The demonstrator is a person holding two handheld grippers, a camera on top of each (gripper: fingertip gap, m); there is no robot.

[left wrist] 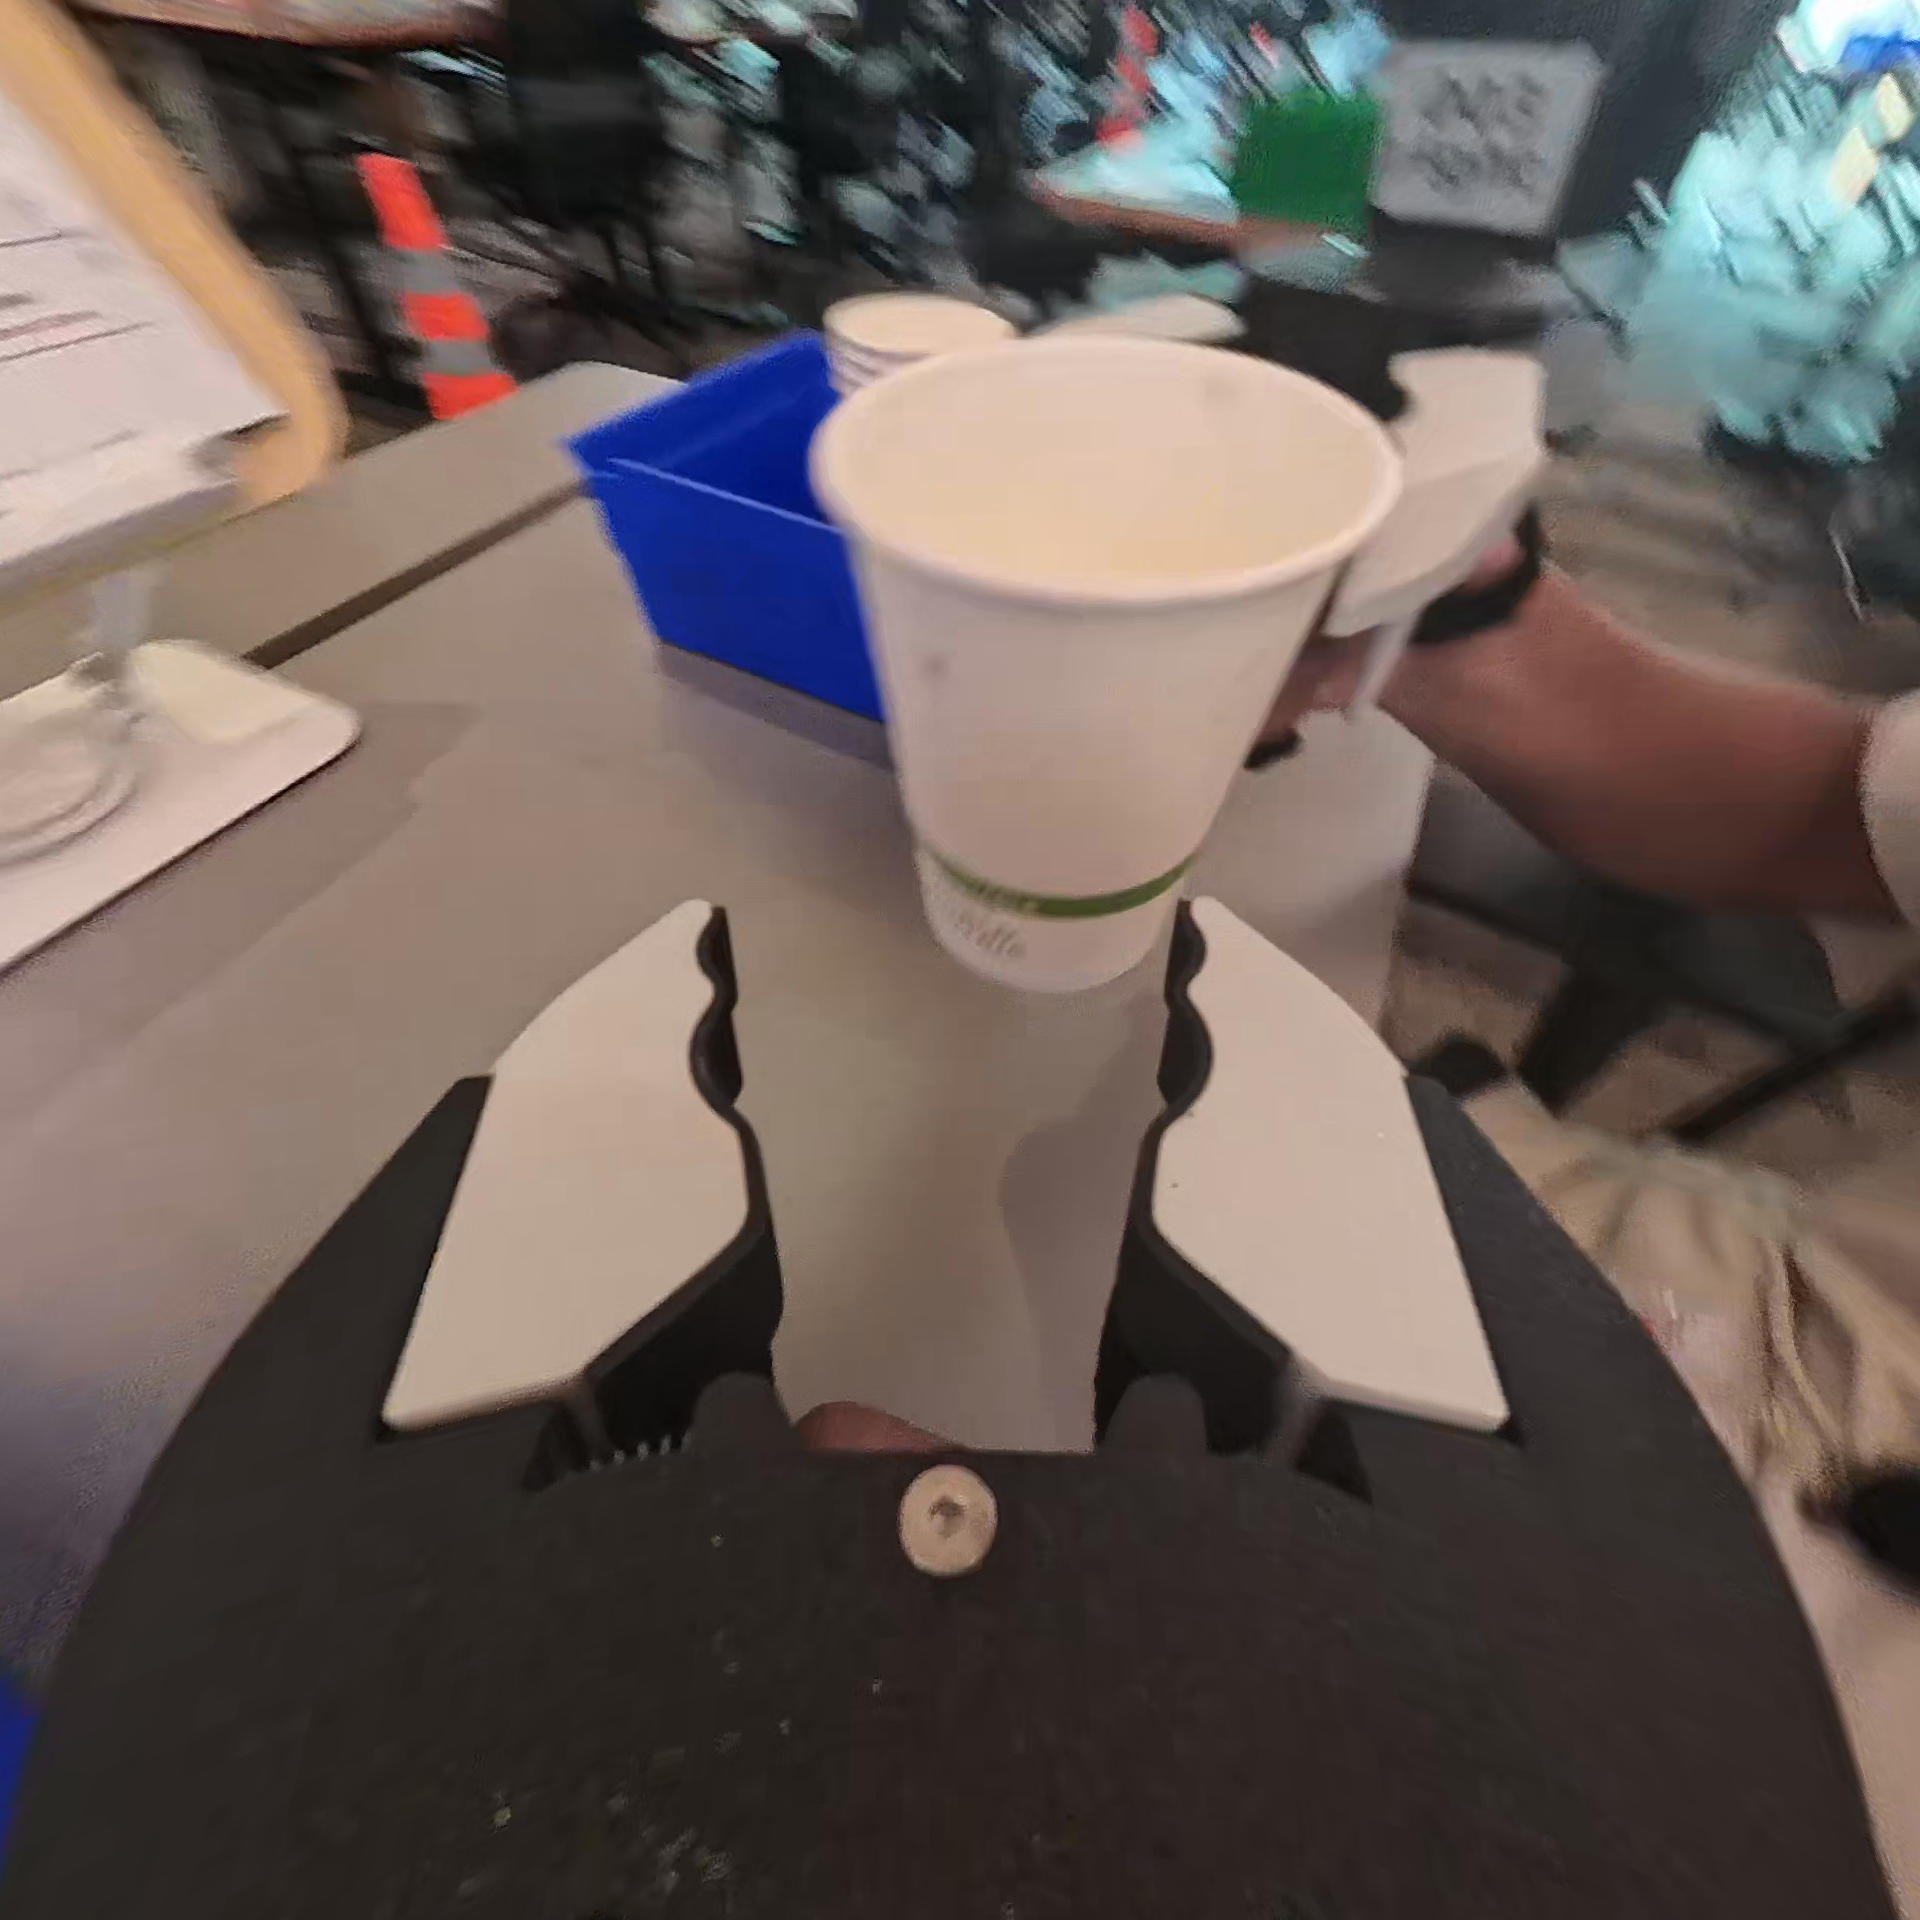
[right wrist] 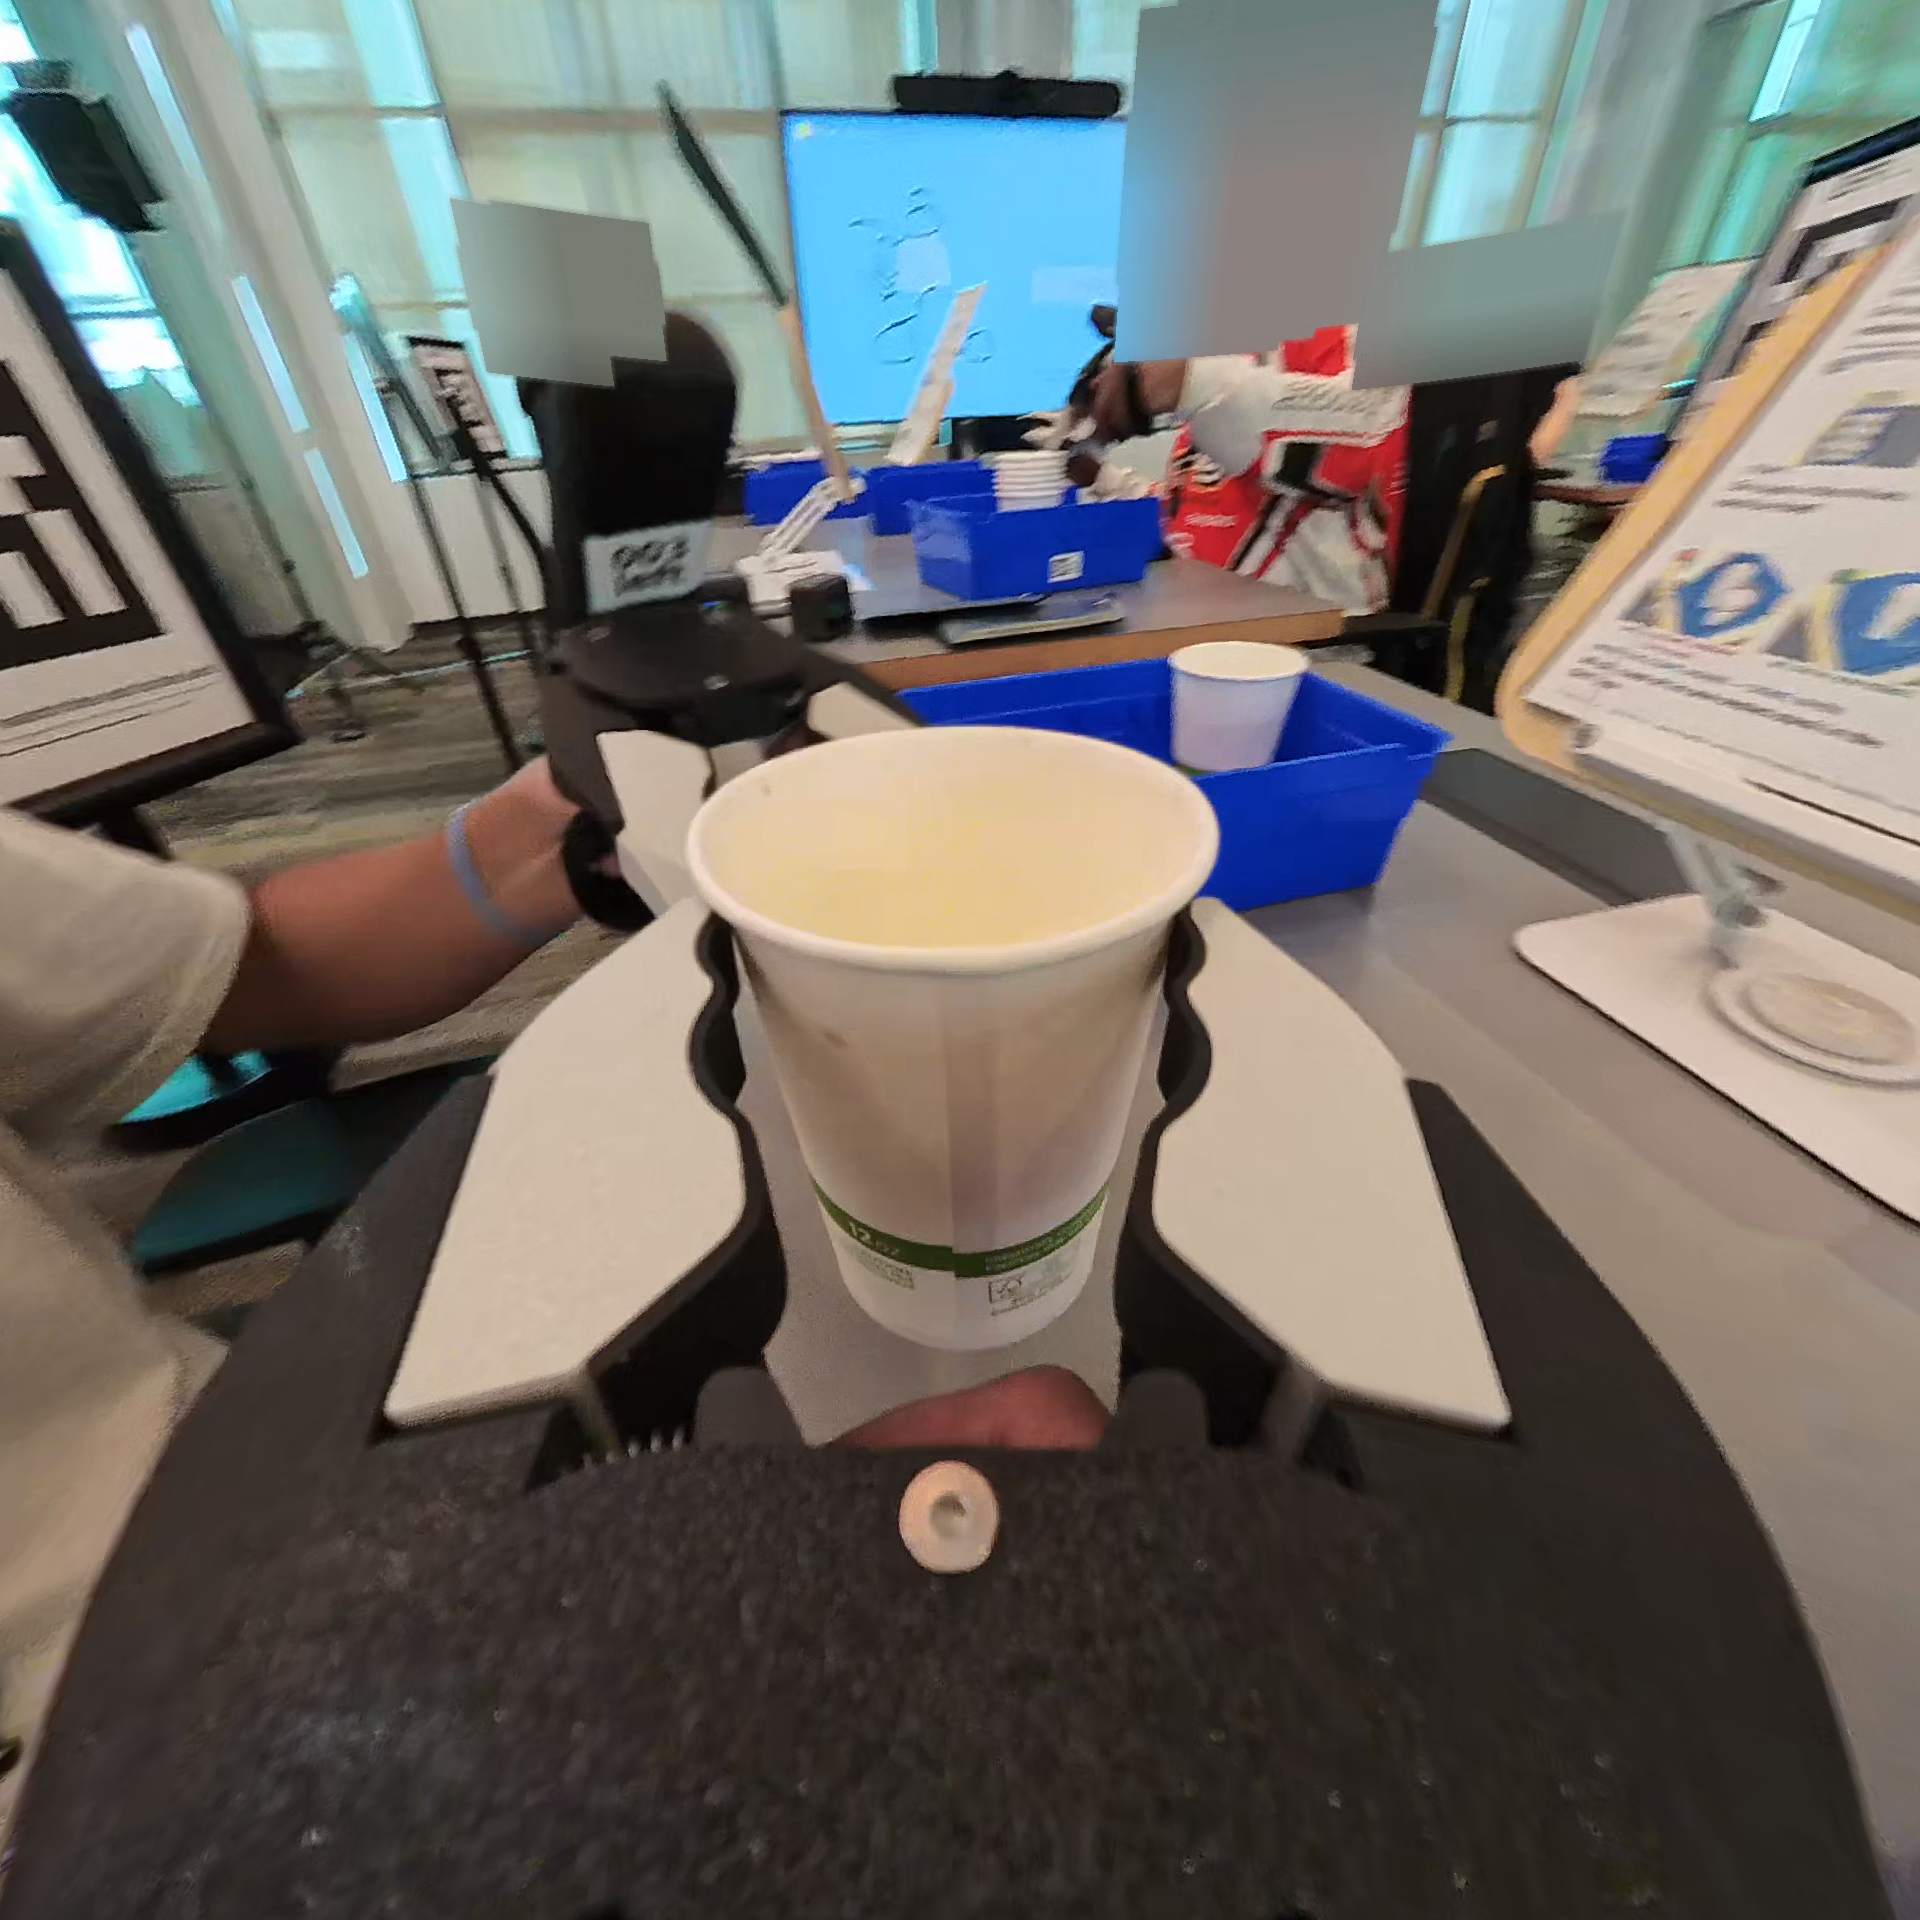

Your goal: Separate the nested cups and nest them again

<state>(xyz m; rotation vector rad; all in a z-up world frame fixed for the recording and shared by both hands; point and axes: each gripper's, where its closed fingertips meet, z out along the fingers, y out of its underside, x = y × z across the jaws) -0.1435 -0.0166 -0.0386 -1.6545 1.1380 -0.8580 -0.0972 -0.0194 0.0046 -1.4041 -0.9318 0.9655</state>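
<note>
A white paper cup with a green band point(right wrist: 956, 1039) sits between the fingers of my right gripper point(right wrist: 951, 935), which is shut on it just below the rim. In the left wrist view the same cup point(left wrist: 1091, 644) hangs tilted above the grey table point(left wrist: 520, 883), held from the right by the right gripper point(left wrist: 1382, 540). My left gripper point(left wrist: 951, 925) is open and empty, its tips just below the cup's base. It also shows behind the cup in the right wrist view point(right wrist: 727, 758). More white cups point(left wrist: 914, 332) stand in a blue bin point(left wrist: 717, 551).
The blue bin point(right wrist: 1320, 800) with a cup point(right wrist: 1231, 707) stands on the table behind the held cup. A tilted sign on a white base point(right wrist: 1714, 987) stands at the table's side. People, another table with blue bins point(right wrist: 1039, 540) and a screen are farther back.
</note>
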